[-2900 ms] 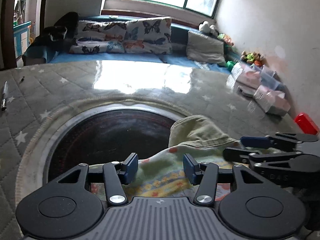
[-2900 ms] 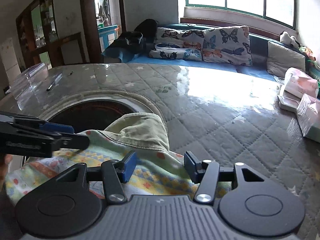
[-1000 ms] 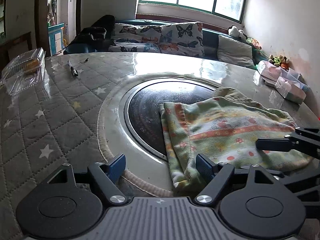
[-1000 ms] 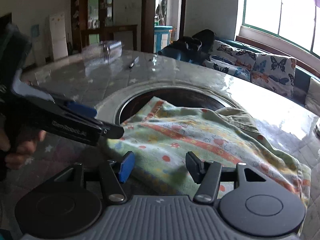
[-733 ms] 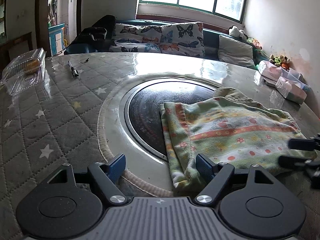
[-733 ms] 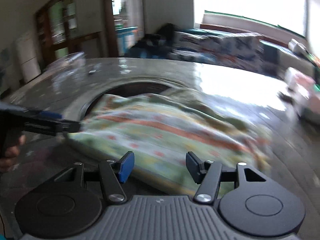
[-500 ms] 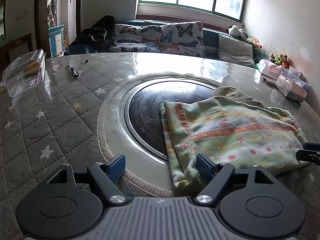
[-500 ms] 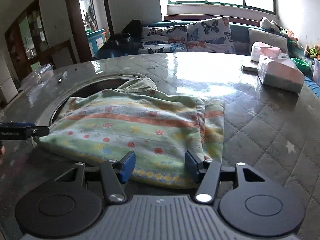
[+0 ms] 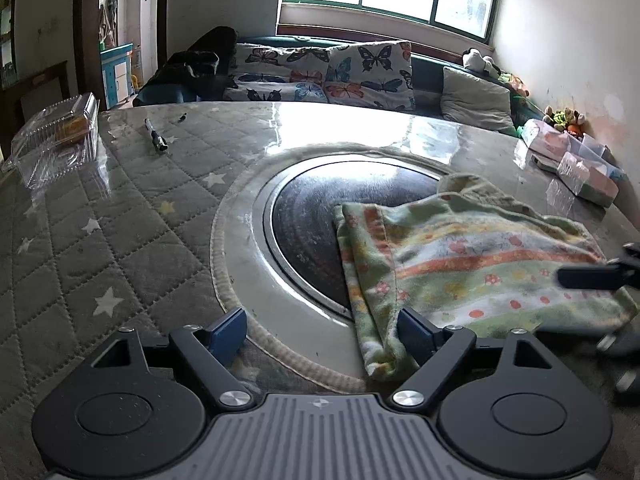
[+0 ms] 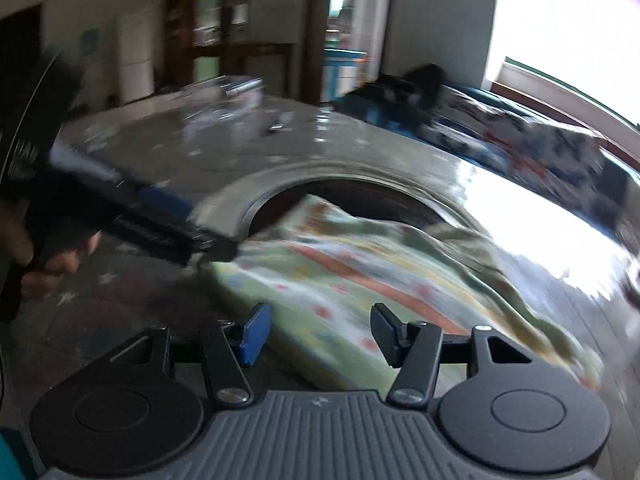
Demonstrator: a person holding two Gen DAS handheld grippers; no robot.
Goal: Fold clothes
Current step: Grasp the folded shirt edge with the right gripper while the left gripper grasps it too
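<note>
Fleecy striped garment (image 9: 472, 264) lies long-axis across us; L gripper (image 9: 320, 330), jaws wide, empty, w/ near corner at its right pad; R gripper (image 10: 316, 334) half-open, empty.

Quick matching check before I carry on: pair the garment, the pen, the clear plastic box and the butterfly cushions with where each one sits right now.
Things:
1. garment
2. pen
3. clear plastic box
4. butterfly cushions

Places:
A. on the sofa under the window
B. at the table's far left edge
C. on the quilted cover, between the box and the round plate
D. lying partly over the dark round plate in the table

Pairs: 1-D, 2-C, 3-B, 4-A
</note>
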